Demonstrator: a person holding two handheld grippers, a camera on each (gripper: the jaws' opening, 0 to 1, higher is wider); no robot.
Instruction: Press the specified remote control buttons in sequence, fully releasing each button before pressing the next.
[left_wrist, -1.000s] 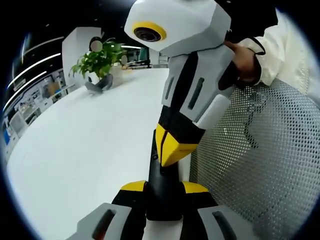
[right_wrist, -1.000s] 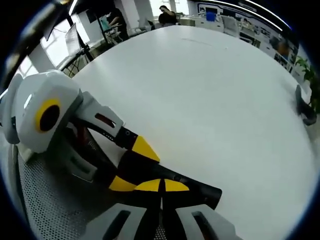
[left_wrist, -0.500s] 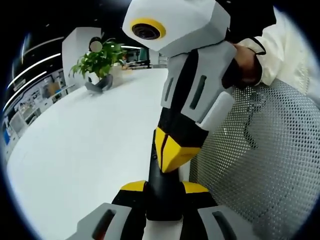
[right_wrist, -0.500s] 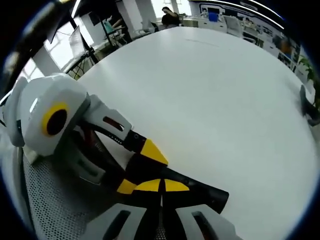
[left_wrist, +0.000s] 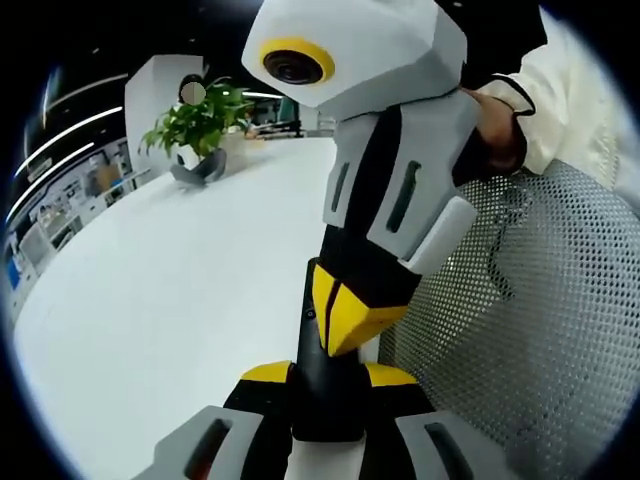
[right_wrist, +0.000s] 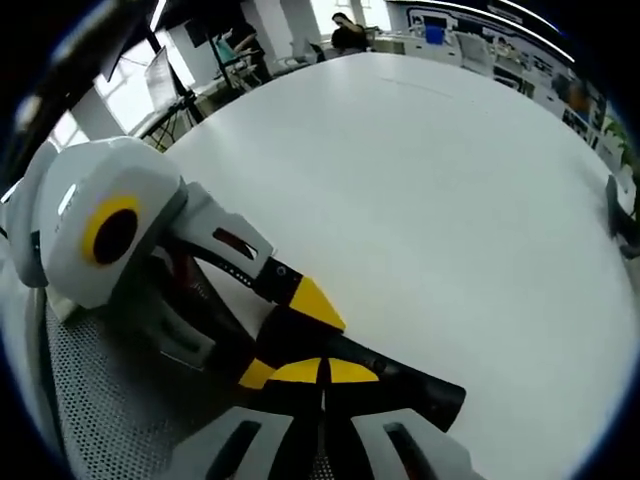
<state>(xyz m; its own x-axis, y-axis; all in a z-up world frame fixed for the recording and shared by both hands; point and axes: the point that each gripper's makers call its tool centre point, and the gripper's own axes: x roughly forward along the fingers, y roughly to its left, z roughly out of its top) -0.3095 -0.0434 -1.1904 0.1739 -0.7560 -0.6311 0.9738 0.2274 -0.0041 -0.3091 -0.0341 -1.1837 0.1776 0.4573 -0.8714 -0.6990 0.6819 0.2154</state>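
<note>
Plant (left_wrist: 198, 125) on white table (left_wrist: 180, 270)

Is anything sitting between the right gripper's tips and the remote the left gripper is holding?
Nothing visible does. The right gripper, jaws shut, has its yellow tips right at the black remote, which the left gripper clamps near the white table edge.

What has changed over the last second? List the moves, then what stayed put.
Little changed. The right gripper keeps its shut yellow tips on the black remote and has shifted only slightly along it. The left gripper stays clamped on the remote's near end, over the white table. Nothing was taken up or let go. The potted plant and mesh chair stayed as they were.
</note>
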